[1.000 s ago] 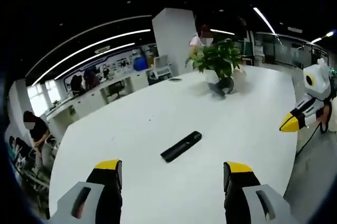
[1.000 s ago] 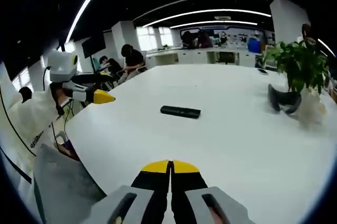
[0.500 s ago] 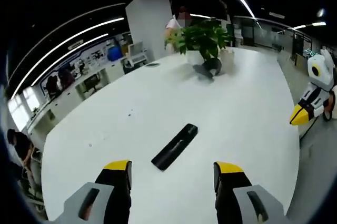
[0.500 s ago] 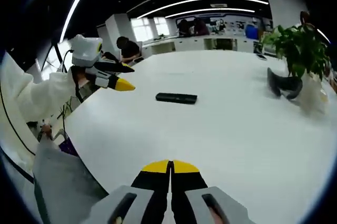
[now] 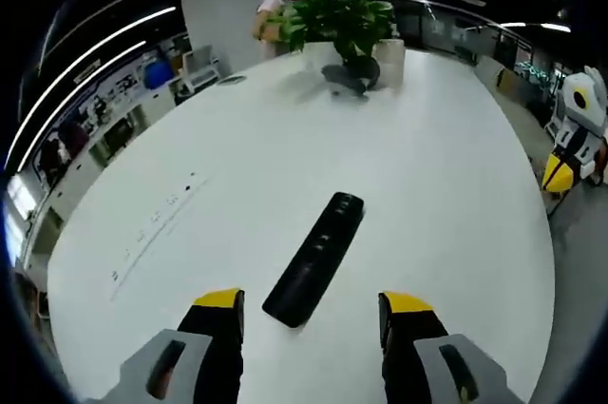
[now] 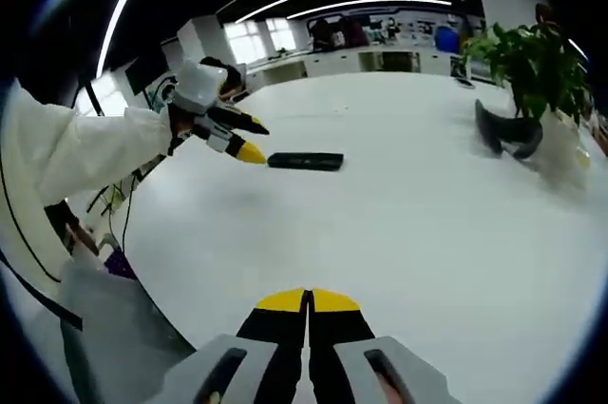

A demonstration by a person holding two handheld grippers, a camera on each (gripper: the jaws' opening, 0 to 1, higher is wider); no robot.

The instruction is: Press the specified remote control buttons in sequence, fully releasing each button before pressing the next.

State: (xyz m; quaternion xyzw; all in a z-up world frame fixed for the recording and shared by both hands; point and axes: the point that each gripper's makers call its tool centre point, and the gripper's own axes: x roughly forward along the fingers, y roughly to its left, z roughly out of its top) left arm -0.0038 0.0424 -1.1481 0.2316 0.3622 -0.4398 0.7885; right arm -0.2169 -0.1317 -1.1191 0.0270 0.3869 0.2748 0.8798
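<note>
Left gripper [image 5: 306, 307] has closed in on the remote control [image 5: 314, 259] since a second ago: in the left gripper view the remote now sits lower centre, near end between the spread jaws, where it was mid-frame and apart. In the right gripper view the left gripper [image 6: 249, 151] reaches in from the left, tip just beside the remote [image 6: 305, 161] at upper centre; right gripper [image 6: 307, 300] sits at bottom centre, jaws pressed together, holding nothing. Remote lies flat on the white table [image 5: 446, 185], plant [image 5: 337, 22] at the far end. Risk: the open jaws straddle the remote, so a descent could nudge or skid it, or hit the wrong button.
</note>
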